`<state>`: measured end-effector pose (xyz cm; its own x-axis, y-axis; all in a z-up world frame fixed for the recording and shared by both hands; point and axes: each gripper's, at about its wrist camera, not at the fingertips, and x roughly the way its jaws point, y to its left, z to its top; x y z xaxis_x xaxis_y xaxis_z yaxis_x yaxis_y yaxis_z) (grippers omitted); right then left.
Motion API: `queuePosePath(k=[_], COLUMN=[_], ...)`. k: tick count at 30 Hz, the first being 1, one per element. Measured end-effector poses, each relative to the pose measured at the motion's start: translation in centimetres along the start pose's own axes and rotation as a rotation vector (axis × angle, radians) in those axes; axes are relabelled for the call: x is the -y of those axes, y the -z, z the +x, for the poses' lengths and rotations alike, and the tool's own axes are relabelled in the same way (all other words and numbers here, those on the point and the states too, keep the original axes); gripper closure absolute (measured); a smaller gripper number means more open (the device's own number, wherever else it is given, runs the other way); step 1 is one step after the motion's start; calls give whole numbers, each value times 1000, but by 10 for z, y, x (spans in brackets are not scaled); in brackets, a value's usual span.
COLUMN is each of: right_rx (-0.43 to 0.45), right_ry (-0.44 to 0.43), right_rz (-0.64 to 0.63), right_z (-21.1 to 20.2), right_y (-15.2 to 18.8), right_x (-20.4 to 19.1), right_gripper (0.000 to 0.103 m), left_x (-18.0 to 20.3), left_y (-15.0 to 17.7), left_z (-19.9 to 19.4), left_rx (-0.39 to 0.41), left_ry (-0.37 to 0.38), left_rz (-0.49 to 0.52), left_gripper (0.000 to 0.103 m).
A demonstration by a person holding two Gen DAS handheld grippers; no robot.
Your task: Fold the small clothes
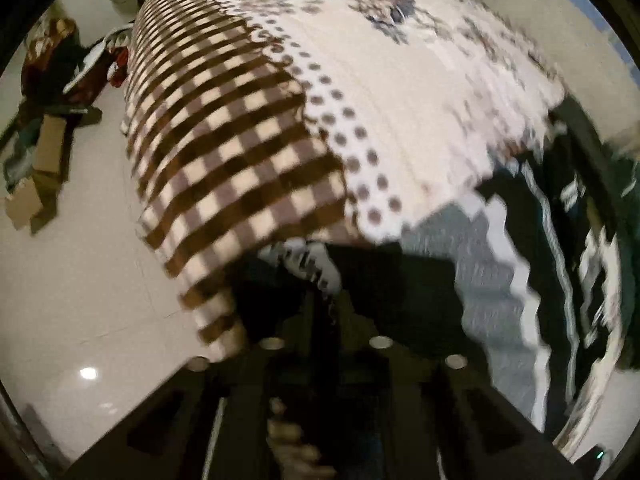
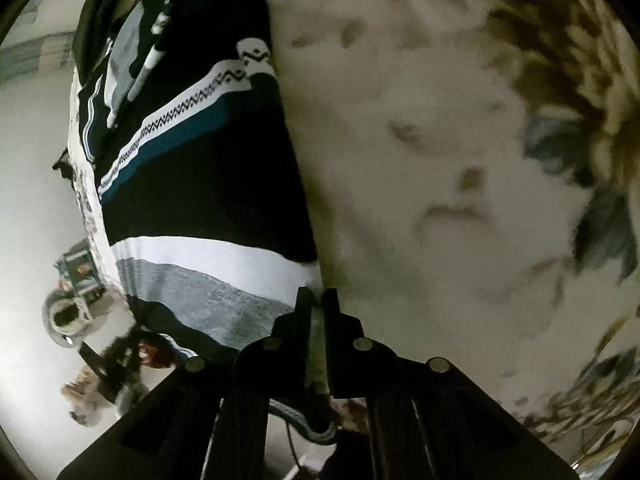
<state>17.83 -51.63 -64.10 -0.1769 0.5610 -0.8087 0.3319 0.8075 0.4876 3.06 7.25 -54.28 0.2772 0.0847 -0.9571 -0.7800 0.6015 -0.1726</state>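
Pale glossy floor point(image 1: 80, 280); patterned bed point(image 1: 400, 100)

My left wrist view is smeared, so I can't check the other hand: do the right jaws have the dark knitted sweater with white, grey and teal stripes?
Observer: Yes. The right gripper has its jaws shut on the grey-and-white edge of the sweater.
Operator: Which way does it run from there?
Observer: Straight away from the jaws, with the cream floral blanket beside it on the picture's right.
Operator: Anything on the floor that side?
Observer: A round grey thing lies on the pale floor left of the sweater; too blurred to name.
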Motion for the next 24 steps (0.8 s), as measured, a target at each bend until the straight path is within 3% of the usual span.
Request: queuePosePath(k=[2, 3, 4, 10, 12, 14, 18, 20, 21, 24], right_rx=[-30, -44, -72, -158, -135, -126, -189, -205, -180, -69], right_ry=[-20, -32, -39, -83, 0, 66, 12, 4, -13, -33], right_rz=[15, 16, 18, -1, -29, -46, -76, -82, -94, -120], right_z=[5, 9, 17, 59, 59, 50, 32, 15, 0, -49], right_y=[7, 11, 17, 37, 46, 51, 51, 36, 25, -24], right_x=[6, 9, 12, 11, 8, 10, 5, 0, -3, -11], right_gripper=[70, 70, 70, 71, 97, 98, 97, 82, 72, 58], left_x=[2, 4, 4, 27, 43, 61, 126, 156, 173, 211], left_y=[13, 24, 31, 107, 134, 158, 227, 255, 272, 309], left_z=[-10, -16, -20, -35, -33, -32, -31, -32, -31, -23], left_rx=[1, -1, -5, -109, -158, -200, -273, -288, -297, -303], left_ry=[1, -13, -10, 3, 8, 40, 111, 140, 168, 187], left_rz=[34, 50, 60, 166, 223, 274, 537, 653, 715, 852], left_gripper=[67, 56, 54, 52, 52, 52, 52, 52, 52, 52])
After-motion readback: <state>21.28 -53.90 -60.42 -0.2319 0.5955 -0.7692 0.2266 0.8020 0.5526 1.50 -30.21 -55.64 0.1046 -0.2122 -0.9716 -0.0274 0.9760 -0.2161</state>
